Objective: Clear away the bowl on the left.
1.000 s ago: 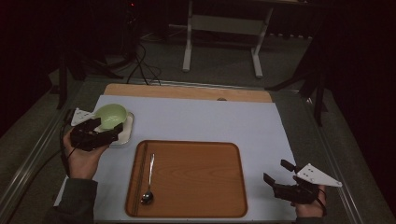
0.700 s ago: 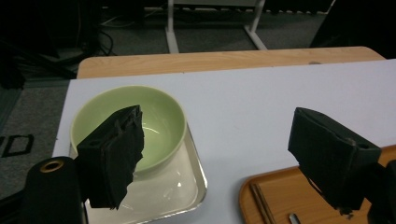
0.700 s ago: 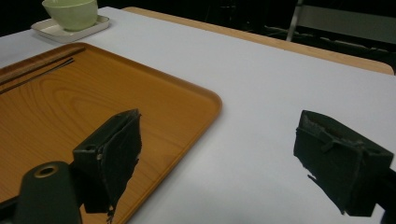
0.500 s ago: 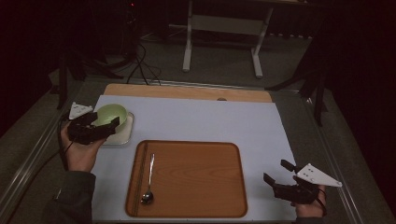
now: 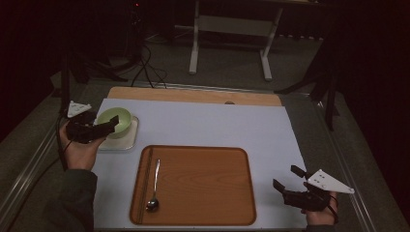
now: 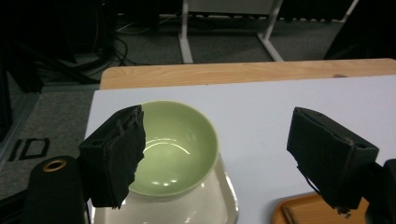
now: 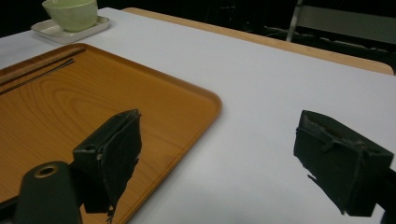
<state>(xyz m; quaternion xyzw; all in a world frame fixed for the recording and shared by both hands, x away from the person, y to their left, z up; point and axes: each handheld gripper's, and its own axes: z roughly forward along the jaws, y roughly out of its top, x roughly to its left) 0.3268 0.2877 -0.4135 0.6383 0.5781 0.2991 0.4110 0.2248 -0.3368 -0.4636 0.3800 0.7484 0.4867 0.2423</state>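
Bowl: pale green, glossy, round, empty inside, catching light spots on its inner wall; sitting upright on a small cream dish near the left edge of the white tabletop, toward the far left corner.
Bowl in the left gripper view: lying partly behind the left-hand jaw, mostly within the gap between the two jaws, nearer that one.
Left gripper: hovering at the bowl's near-left rim, jaws spread wide, holding nothing; contact with the rim not clear enough to tell.
Left hand: gripping the tool at the left edge of the tabletop.
Right gripper: resting near the near right corner of the tabletop, jaws gaping wide, gripping nothing, well apart from the bowl.
Wooden tray: lying at the near edge, middle of the tabletop, just beside the dish.
Spoon: lying along the tray's left side, its round end toward the near edge.
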